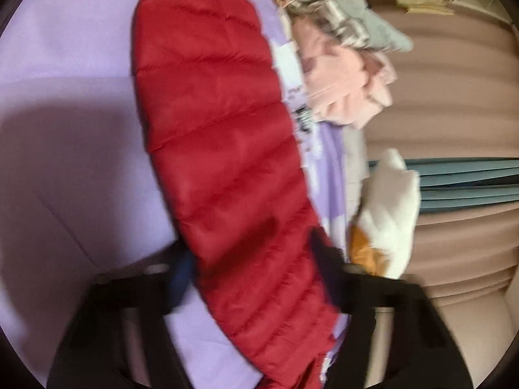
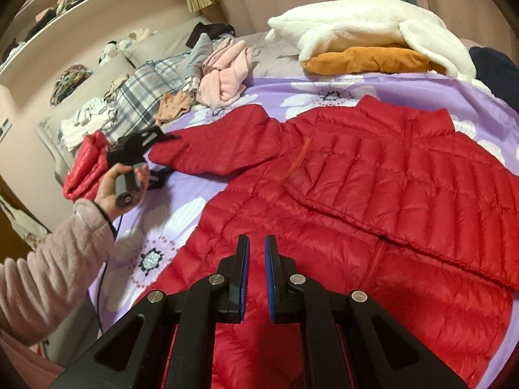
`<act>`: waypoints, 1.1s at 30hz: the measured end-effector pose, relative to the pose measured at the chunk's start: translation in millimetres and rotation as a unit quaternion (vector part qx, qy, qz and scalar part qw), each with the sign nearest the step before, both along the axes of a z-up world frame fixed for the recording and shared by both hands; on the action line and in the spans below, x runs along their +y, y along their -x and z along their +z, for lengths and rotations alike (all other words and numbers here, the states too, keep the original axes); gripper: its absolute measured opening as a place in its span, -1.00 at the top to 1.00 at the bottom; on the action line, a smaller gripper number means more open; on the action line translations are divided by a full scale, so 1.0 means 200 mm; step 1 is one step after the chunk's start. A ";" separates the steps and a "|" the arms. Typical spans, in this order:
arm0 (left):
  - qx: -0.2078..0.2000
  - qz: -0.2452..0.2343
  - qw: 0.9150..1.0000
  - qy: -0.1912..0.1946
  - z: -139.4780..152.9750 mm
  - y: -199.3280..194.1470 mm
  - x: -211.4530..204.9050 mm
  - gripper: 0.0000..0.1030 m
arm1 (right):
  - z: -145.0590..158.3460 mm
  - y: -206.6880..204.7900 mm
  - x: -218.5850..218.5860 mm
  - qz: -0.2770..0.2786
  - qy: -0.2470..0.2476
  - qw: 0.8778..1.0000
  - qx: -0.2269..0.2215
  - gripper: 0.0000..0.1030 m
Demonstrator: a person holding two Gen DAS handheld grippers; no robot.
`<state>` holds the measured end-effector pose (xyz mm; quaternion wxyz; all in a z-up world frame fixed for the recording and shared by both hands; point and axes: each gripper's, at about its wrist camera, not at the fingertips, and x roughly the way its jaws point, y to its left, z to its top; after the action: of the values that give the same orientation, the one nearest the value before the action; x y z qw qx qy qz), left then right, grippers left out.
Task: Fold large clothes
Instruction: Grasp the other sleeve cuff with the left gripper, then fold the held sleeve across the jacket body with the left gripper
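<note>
Dealing with a red quilted jacket (image 2: 373, 194), spreading front up across the bed (image 2: 162, 214), collar toward the far side, one front panel lying folded over the other. Judging it light, puffy and very soft, springing back after any fold, with a slick shell probably sliding on the sheet and between pads. Taking hold best at firm edges such as cuff, hem and collar, not at the quilted middle, where the filling would be squashing and slipping away.

Reaching out sideways with the sleeve (image 1: 211, 113), lying flat on the sheet, well clear of the body. Clamping it near the cuff with the left gripper (image 1: 253, 256), pads seeming to be pressing on both sides, though motion blur is hiding the contact. Steering that gripper with a hand (image 2: 123, 181) in a fleecy cuff.

Hovering over the hem with the right gripper (image 2: 257, 243), jaws nearly together, holding nothing.

Crowding the far edge: a loose pile (image 2: 223, 74) of unfolded clothes, near the sleeve but apart from it, and a white fleece (image 2: 356, 29) beyond the collar.
</note>
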<state>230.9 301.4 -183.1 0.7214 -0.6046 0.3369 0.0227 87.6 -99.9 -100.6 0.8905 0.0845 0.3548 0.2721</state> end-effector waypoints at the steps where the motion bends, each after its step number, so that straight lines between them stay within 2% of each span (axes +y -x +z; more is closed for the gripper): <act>1: 0.006 0.002 1.000 0.013 -0.04 0.00 0.00 0.52 | 0.00 0.01 0.00 0.000 0.003 1.000 -0.001 0.86; 2: 0.007 0.007 1.000 0.023 -0.07 0.00 0.01 0.68 | -0.01 0.01 0.00 0.000 0.005 1.000 -0.001 0.86; 4: -0.001 0.017 0.999 0.030 -0.11 0.03 0.02 0.75 | -0.02 0.01 0.00 0.000 0.010 1.000 0.004 0.86; 6: -0.002 0.018 1.000 0.019 -0.10 0.04 0.03 0.79 | -0.03 0.01 -0.02 -0.010 0.019 1.000 0.010 0.86; 8: 0.008 0.019 1.000 -0.018 -0.04 0.04 0.02 0.80 | -0.03 0.02 -0.04 -0.016 0.016 1.000 0.012 0.86; 11: -0.006 0.010 0.997 -0.081 0.14 0.04 -0.04 0.84 | -0.02 0.07 -0.09 -0.029 0.009 1.000 0.004 0.86; 15: -0.059 -0.023 0.980 -0.189 0.53 0.02 -0.23 0.88 | -0.02 0.11 -0.17 -0.047 0.002 0.999 0.000 0.85; 18: -0.109 -0.063 0.955 -0.267 0.82 0.01 -0.48 0.87 | -0.02 0.16 -0.25 -0.063 -0.012 0.998 -0.002 0.85; 20: -0.137 -0.095 0.934 -0.317 0.97 0.00 -0.69 0.87 | -0.02 0.19 -0.30 -0.076 -0.021 0.997 -0.006 0.85; 21: -0.154 -0.120 0.917 -0.347 1.05 -0.01 -0.85 0.86 | -0.02 0.21 -0.33 -0.082 -0.025 0.996 -0.006 0.85; 22: -0.162 -0.135 0.907 -0.363 1.08 -0.02 -0.95 0.86 | -0.02 0.22 -0.36 -0.089 -0.031 0.996 -0.006 0.85; 24: -0.181 -0.176 0.882 -0.399 1.14 -0.02 -1.22 0.82 | -0.03 0.24 -0.42 -0.102 -0.041 0.994 -0.005 0.85; 26: -0.194 -0.222 0.857 -0.422 1.14 -0.02 -1.50 0.79 | -0.05 0.27 -0.48 -0.118 -0.051 0.992 -0.003 0.85; 28: -0.200 -0.262 0.838 -0.435 1.10 -0.01 -1.73 0.78 | -0.08 0.30 -0.55 -0.136 -0.057 0.989 0.000 0.85; 31: -0.191 -0.336 0.804 -0.452 0.95 0.00 -2.09 0.73 | -0.11 0.31 -0.65 -0.165 -0.067 0.984 0.011 0.85; 32: -0.183 -0.360 0.793 -0.456 0.89 0.01 -2.20 0.60 | -0.13 0.32 -0.68 -0.173 -0.072 0.982 0.015 0.85; 33: -0.175 -0.386 0.784 -0.454 0.82 0.02 -2.29 0.34 | -0.14 0.33 -0.71 -0.182 -0.078 0.980 0.019 0.85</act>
<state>227.7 -156.4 -19.8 0.9073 -0.0205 0.3615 -0.2137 22.5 -241.0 -128.2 0.9087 0.2220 0.3284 0.1307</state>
